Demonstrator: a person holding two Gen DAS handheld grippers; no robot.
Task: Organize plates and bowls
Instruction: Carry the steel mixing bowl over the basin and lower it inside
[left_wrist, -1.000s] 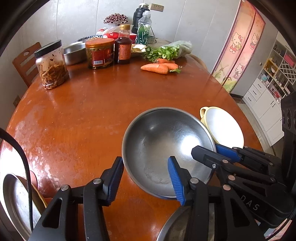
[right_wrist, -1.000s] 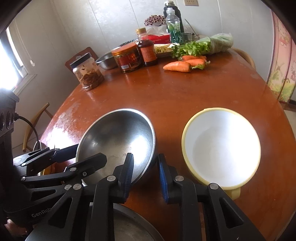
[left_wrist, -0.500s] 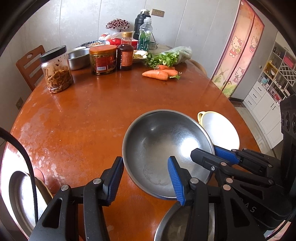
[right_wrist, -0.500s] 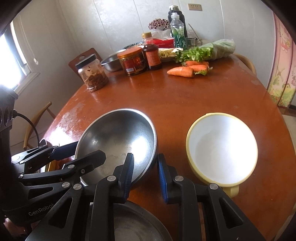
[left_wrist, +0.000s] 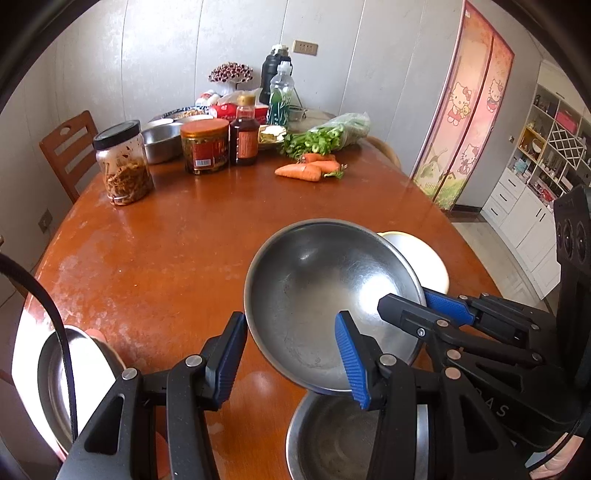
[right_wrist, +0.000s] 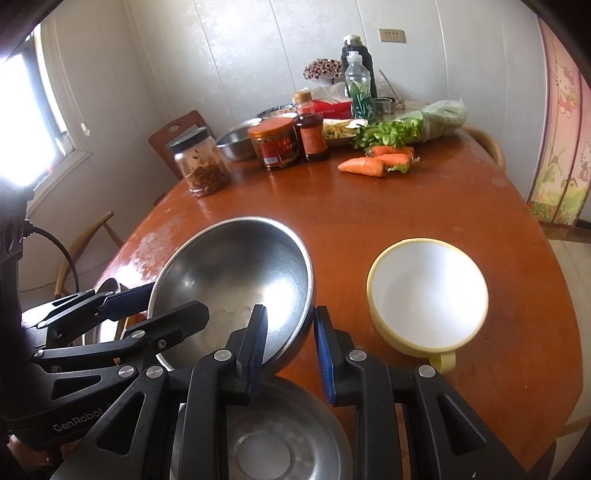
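Nearest, a second steel bowl (right_wrist: 258, 443) under the grippers. Above it, the large steel bowl (left_wrist: 332, 295) tilted, lifted off the wooden table (left_wrist: 166, 240), pinched at its rim by left gripper (left_wrist: 291, 354) and right gripper (right_wrist: 290, 347). Beside, the yellow bowl (right_wrist: 428, 295). Farther, carrots (right_wrist: 373, 162) and jars (right_wrist: 273, 147).

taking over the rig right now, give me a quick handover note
Left gripper: jaws shut on the near-left rim of the large steel bowl.
Right gripper: jaws shut on the same bowl's right rim.
The large steel bowl is held off the table, tilted, above a smaller steel bowl at the near edge. The yellow-rimmed white bowl sits alone to the right. A steel dish sits low at the left.
Done: large bowl picked up with both grippers.
Left: set it down or nest it, probably with the other steel bowls; nothing looks stacked yet.
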